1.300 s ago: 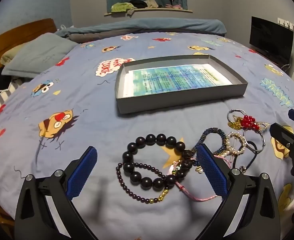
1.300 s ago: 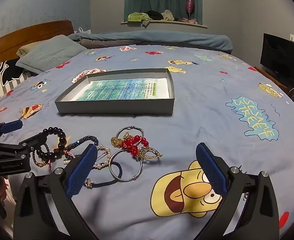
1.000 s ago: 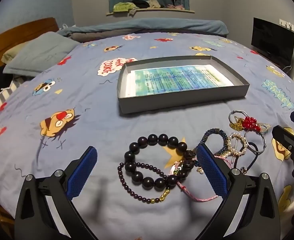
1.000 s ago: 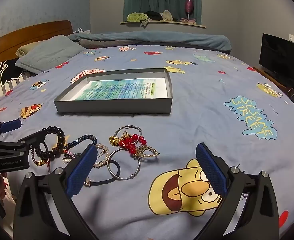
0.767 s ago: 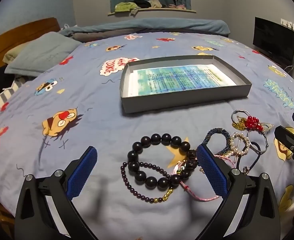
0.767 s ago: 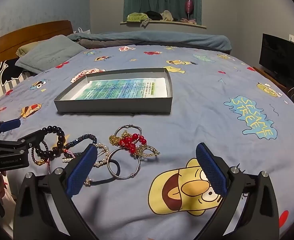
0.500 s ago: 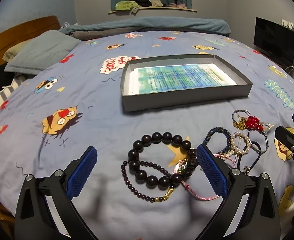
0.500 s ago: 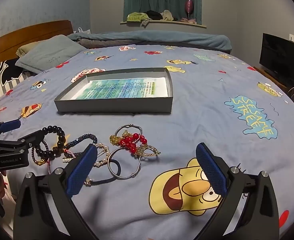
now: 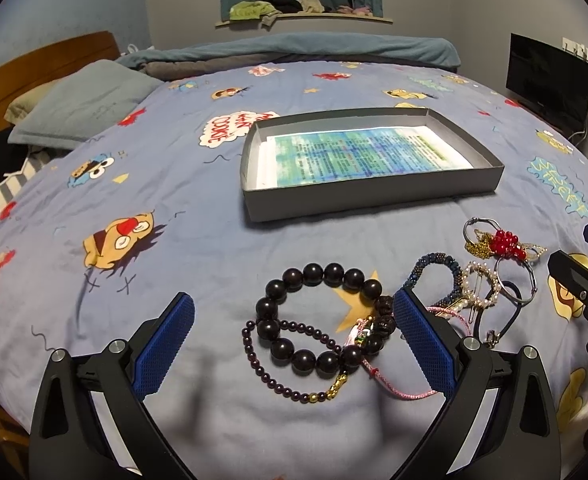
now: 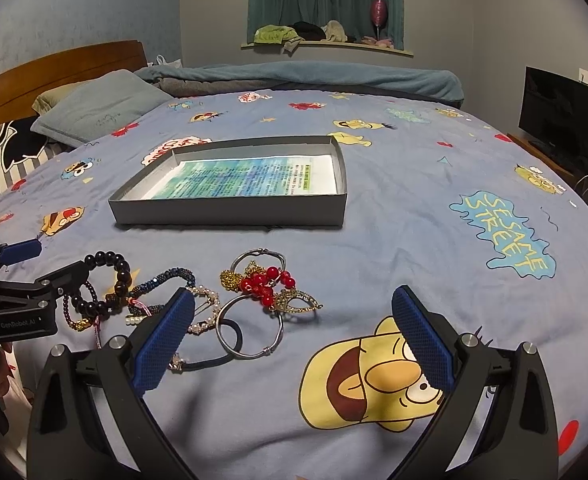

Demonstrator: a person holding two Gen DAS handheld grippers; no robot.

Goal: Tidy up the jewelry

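A pile of jewelry lies on the blue cartoon bedsheet. A large black bead bracelet (image 9: 321, 316) and a thin dark bead strand (image 9: 278, 376) lie between the fingers of my open, empty left gripper (image 9: 294, 344). To its right are a blue beaded bracelet (image 9: 439, 276), a pearl clip (image 9: 481, 288), a red bead piece (image 9: 503, 244) and a silver bangle (image 10: 250, 332). My right gripper (image 10: 294, 338) is open and empty, over the sheet just right of the pile. A grey shallow box (image 9: 373, 196) lined with printed paper lies beyond; it also shows in the right wrist view (image 10: 230, 212).
Pillows (image 9: 82, 104) and a wooden headboard (image 10: 54, 68) are at the left. A folded blanket (image 9: 294, 48) lies across the far side of the bed. A dark TV (image 10: 561, 120) stands at the right. A windowsill (image 9: 305, 20) holds clothes.
The left gripper has shifted slightly left and forward, so the bead bracelet sits more to the right between its fingers. The right gripper has barely moved. Both stay open.
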